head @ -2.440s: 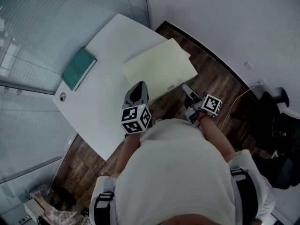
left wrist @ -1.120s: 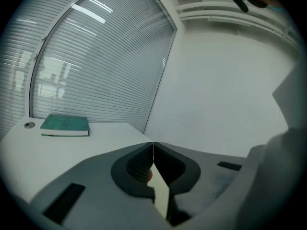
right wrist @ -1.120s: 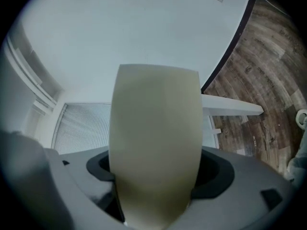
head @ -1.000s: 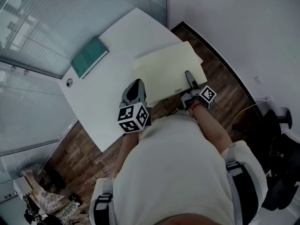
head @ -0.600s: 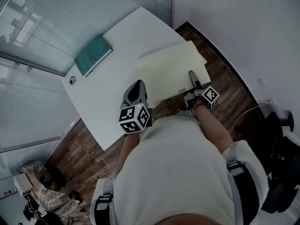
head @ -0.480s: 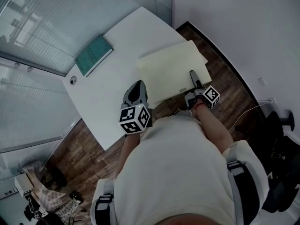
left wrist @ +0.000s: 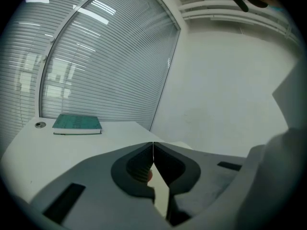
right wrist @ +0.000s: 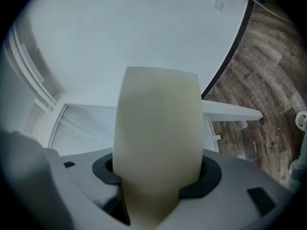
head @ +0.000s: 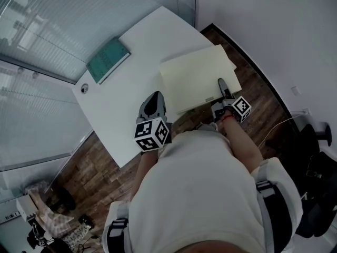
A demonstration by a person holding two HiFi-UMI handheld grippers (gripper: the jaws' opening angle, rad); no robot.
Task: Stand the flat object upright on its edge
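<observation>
The white table [head: 118, 107] is the biggest thing and fills the middle of the head view. On its right part lies the cream slab [head: 195, 78], flat on its big face. Its lower right side sticks out past the table, over the wood floor. The slab looks thick and pale, like foam, so it is likely light. It does not sag where it hangs out, so it is likely stiff too. It is wide, so it may wobble or tip when lifted by one side.

The best place to hold it seems to be that hanging side, where one jaw can get under it. The right gripper [head: 223, 88] is there now. Its jaws are closing, and both pads look to be pressing on the slab.

A green book [head: 108, 59] lies at the upper left. The left gripper [left wrist: 153, 152] hangs over the table's near side, clenched on nothing. A small round thing [head: 84, 88] sits near the left corner.
</observation>
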